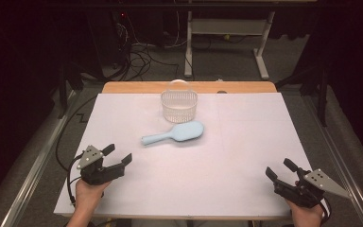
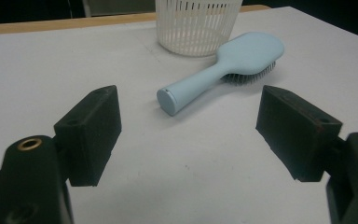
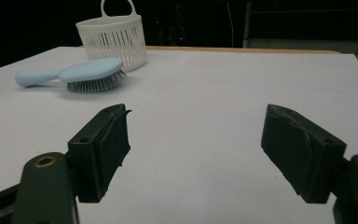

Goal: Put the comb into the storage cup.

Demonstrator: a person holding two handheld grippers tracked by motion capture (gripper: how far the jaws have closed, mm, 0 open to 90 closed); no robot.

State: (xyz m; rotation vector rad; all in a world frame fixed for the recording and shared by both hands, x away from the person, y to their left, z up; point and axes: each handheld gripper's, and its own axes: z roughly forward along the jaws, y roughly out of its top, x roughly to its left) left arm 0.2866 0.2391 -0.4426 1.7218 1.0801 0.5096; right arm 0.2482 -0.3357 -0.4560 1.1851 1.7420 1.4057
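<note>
The light-blue plastic paddle hairbrush (image 1: 174, 133) lies just before the white slatted plastic basket (image 1: 179, 106), handle toward the nearer left gripper (image 1: 119, 155); both grippers' jaws gape, empty.

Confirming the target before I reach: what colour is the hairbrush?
Light blue hairbrush, with dark bristles; clearest in the left gripper view.

Hairbrush (image 2: 233, 65): pale blue plastic, smooth, satin-matt back and handle; dark fine bristles (look like thin pins). Basket (image 3: 114, 39): white plastic, slatted wall, slightly glossy. Table (image 1: 246, 156): white matt sheet cover, smooth, faint creases; bare wood edge at far side, light varnish sheen. Left gripper (image 1: 119, 157) and right gripper (image 1: 278, 169): black matt plastic, pads rough-edged, brass-looking screw inserts.
</note>
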